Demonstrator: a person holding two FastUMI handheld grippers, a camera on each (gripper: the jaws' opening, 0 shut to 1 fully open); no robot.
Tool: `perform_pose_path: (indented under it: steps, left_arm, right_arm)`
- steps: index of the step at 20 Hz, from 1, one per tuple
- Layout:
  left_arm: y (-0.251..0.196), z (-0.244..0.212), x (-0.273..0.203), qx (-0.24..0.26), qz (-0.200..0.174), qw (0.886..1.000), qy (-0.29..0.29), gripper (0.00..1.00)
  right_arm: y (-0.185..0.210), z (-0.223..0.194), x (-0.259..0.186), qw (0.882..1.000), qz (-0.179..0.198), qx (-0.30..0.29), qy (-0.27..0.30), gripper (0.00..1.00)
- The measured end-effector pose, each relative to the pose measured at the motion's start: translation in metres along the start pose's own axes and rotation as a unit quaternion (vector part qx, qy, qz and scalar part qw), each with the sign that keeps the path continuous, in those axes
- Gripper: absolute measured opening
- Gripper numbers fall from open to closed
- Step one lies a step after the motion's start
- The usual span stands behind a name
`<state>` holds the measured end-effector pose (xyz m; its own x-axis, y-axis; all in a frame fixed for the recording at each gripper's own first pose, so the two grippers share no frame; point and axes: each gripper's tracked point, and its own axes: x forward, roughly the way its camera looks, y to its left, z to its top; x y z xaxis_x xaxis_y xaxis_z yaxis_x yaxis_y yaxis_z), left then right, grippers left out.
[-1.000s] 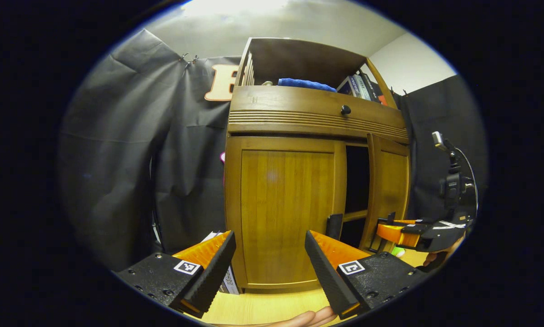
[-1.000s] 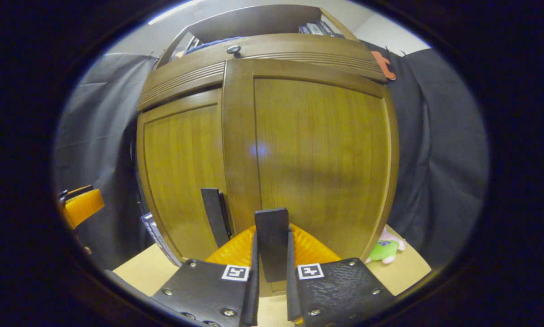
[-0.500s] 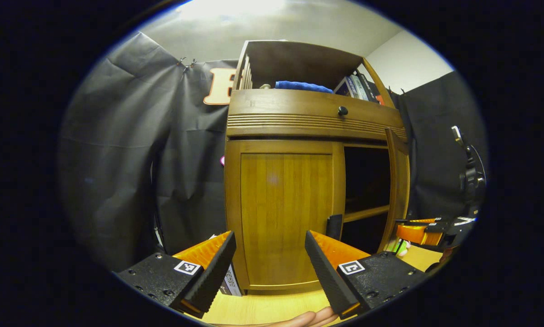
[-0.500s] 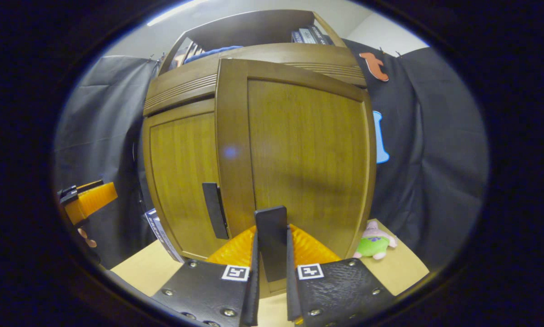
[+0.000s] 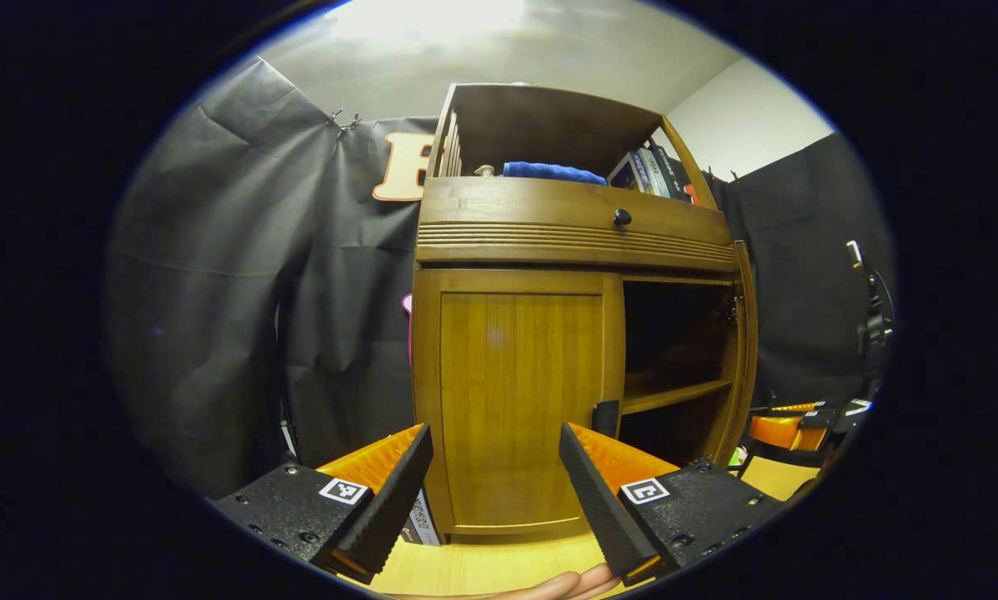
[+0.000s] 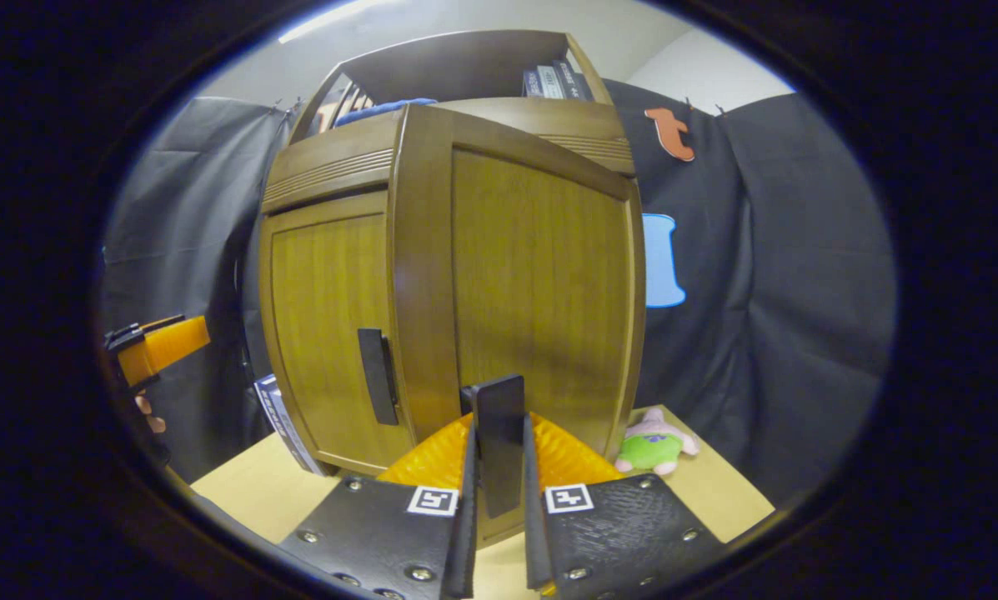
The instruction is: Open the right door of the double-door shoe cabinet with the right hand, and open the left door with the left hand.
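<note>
The wooden shoe cabinet (image 5: 574, 237) stands straight ahead in the left gripper view. Its left door (image 5: 515, 392) is closed, with a black handle (image 5: 605, 417) at its inner edge. The right door (image 5: 744, 350) is swung wide and appears edge-on, baring a dark inside with a shelf (image 5: 674, 395). My left gripper (image 5: 494, 483) is open in front of the left door, a little short of it and holding nothing. In the right gripper view my right gripper (image 6: 499, 429) is shut on the right door's black handle (image 6: 499, 408); the door panel (image 6: 540, 283) faces me. The left door (image 6: 328, 325) is behind it.
A drawer with a dark knob (image 5: 622, 217) sits above the doors. The top shelf holds a blue cloth (image 5: 549, 172) and books (image 5: 653, 171). A book (image 6: 275, 412) leans at the cabinet's left foot. A plush toy (image 6: 653, 446) lies on the wooden tabletop (image 6: 715, 492).
The right door has swung from partly open to wide open, pulled by my right gripper on its handle. My left gripper has stayed open before the closed left door.
</note>
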<state>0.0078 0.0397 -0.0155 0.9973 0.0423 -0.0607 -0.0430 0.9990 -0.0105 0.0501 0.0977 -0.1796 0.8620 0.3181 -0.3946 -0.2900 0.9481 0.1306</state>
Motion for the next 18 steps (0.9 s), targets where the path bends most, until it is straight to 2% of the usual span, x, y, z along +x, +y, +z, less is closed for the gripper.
perform_pose_path:
  steps: [10, 17, 18]
  left_arm:
    - [-0.003, -0.002, 0.001, 0.005, -0.003, 1.000, 0.000, 0.91]
    - [-0.014, -0.001, 0.003, 0.010, -0.014, 1.000, -0.005, 0.91]
    - [-0.016, -0.003, 0.003, 0.011, -0.016, 1.000, -0.002, 0.90]
  right_arm:
    - [-0.011, 0.014, -0.015, 0.999, -0.039, -0.026, -0.009, 0.23]
    - [-0.042, 0.005, -0.036, 0.998, -0.055, -0.028, -0.019, 0.23]
    - [-0.047, 0.007, -0.032, 0.998, -0.056, -0.022, -0.025, 0.07]
